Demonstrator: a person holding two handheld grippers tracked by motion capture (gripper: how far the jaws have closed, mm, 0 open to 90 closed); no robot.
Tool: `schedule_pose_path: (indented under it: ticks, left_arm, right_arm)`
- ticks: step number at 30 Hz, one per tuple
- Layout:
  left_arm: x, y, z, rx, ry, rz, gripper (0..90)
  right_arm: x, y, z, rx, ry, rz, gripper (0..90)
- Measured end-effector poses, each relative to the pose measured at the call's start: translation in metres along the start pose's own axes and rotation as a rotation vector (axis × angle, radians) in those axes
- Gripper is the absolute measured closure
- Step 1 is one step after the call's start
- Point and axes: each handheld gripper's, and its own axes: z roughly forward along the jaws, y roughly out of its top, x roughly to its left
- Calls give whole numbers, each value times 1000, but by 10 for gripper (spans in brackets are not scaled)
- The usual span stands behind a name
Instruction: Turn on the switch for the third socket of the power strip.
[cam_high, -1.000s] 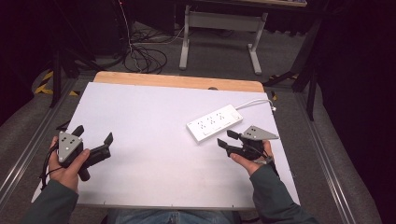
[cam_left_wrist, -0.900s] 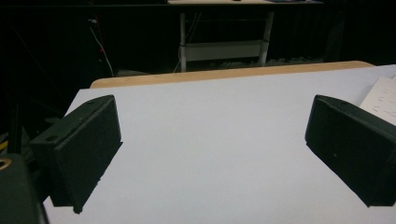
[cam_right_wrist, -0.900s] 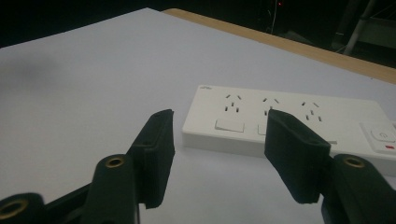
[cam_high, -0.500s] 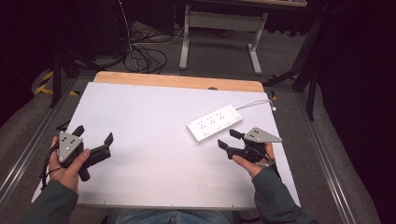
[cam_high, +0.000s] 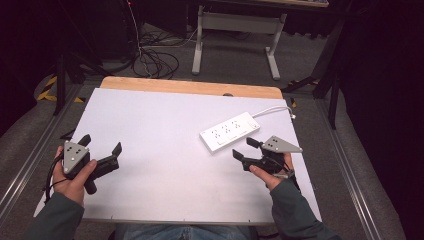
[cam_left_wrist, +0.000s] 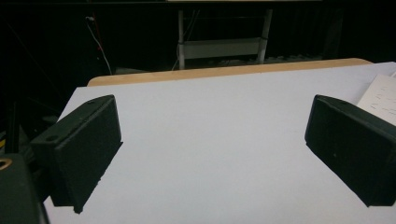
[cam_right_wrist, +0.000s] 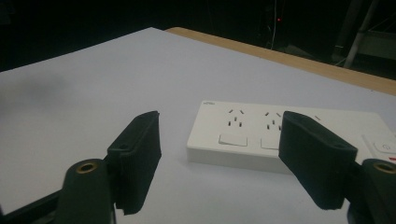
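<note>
A white power strip (cam_high: 230, 132) lies flat on the white table top (cam_high: 160, 120), right of centre, and its white cable (cam_high: 275, 109) runs off toward the far right corner. My right gripper (cam_high: 243, 149) is open just in front of the strip and holds nothing. The right gripper view has the strip's sockets and switches (cam_right_wrist: 243, 135) a short way beyond the open jaws (cam_right_wrist: 224, 158). My left gripper (cam_high: 101, 144) hovers open and empty at the table's near left. In the left gripper view (cam_left_wrist: 215, 149) a corner of the strip (cam_left_wrist: 380, 95) sits at the right edge.
A wooden strip (cam_high: 190, 87) borders the table's far edge. Behind it on the floor are a white metal stand (cam_high: 235, 25) and loose cables (cam_high: 150, 55). Metal rails (cam_high: 350, 170) run along both sides of the table.
The right gripper has slid slightly toward the near side and left, still open in front of the strip. The left gripper has barely moved.
</note>
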Motion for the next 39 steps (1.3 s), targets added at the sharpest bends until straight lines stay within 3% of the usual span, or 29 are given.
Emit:
schedule_pose_path:
  ticks: [10, 16, 26, 39]
  left_arm:
    - [0, 0, 0, 6, -2, -3, 46]
    - [0, 0, 0, 7, -1, -4, 46]
    - [0, 0, 1, 9, -2, -5, 46]
    - [1, 1, 0, 5, -1, -6, 47]
  right_arm:
    - [0, 0, 0, -5, 11, 3, 251]
    - [-1, 0, 0, -13, -3, 6, 152]
    - [-1, -1, 1, 1, -3, 9, 159]
    - [-1, -2, 1, 1, 26, -9, 91]
